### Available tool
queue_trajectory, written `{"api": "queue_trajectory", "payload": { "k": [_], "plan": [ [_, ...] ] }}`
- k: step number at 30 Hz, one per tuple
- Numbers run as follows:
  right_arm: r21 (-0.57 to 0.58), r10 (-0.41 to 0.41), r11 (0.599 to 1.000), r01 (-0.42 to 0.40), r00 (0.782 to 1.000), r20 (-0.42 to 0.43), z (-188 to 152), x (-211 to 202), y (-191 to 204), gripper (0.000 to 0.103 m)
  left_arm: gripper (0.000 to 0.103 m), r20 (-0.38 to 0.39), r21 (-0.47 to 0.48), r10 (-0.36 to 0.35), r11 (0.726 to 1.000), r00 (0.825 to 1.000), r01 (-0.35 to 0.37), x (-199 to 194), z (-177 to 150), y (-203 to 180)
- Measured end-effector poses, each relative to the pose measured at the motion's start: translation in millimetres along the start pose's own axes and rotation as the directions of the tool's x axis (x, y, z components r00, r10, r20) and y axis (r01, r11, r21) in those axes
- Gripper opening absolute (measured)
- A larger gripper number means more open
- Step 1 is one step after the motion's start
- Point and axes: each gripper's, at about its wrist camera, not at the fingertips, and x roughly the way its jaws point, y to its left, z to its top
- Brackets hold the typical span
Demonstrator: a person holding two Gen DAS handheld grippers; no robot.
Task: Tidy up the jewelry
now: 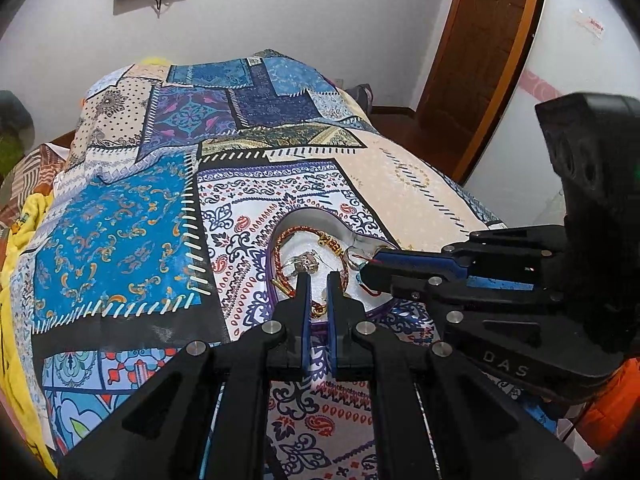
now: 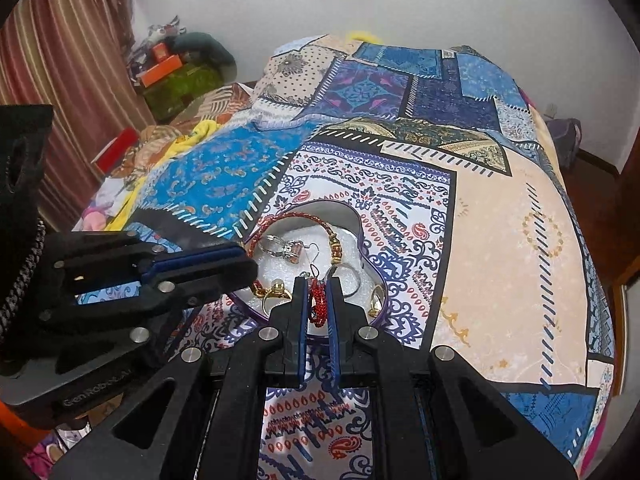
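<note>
The red beaded earring [image 2: 318, 300] sits between the two fingers of the right claw [image 2: 317, 294], which close around it with a thin gap showing on each side. It is tiny and hangs loose. I think it could slip out if the squeeze is too soft. Its thin wire hook could also catch on the silver ring [image 2: 347, 278] just beside it and drag that along.

The heart-shaped jewelry box [image 2: 370, 268] lies on the patchwork bedspread [image 2: 500, 240], near the edge of the bed closest to the person. The bed is soft, so a hard push down could tip the box and spill the gold rings [image 2: 272, 290].

The right claw points down into the near side of the box. The left claw [image 1: 317, 282] comes in from the other side, low over the box, fingers a little apart and holding nothing, just behind the gem ring [image 1: 306, 263] and the red braided bracelet [image 1: 304, 234]. The two claws are close, so they might bump.
</note>
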Motion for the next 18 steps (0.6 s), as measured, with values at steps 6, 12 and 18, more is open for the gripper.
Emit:
{"api": "queue_trajectory", "payload": {
  "k": [6, 12, 18],
  "plan": [
    [-0.007, -0.032, 0.999, 0.032, 0.999, -0.009, 0, -2, 1, 0.009, 0.006, 0.023, -0.024, 0.027, 0.999, 0.999, -0.027, -14, 0, 6],
    [-0.033, -0.091, 0.995, 0.092, 0.995, 0.036, 4, -19, 7, 0.032, 0.009, 0.045, -0.032, 0.063, 0.998, 0.997, -0.062, -32, 0, 8],
    [-0.042, -0.117, 0.992, 0.122, 0.987, 0.109, 9, -49, 16, 0.037, 0.017, 0.111, -0.047, 0.104, 0.994, 0.988, -0.099, -66, 0, 3]
  ]
}}
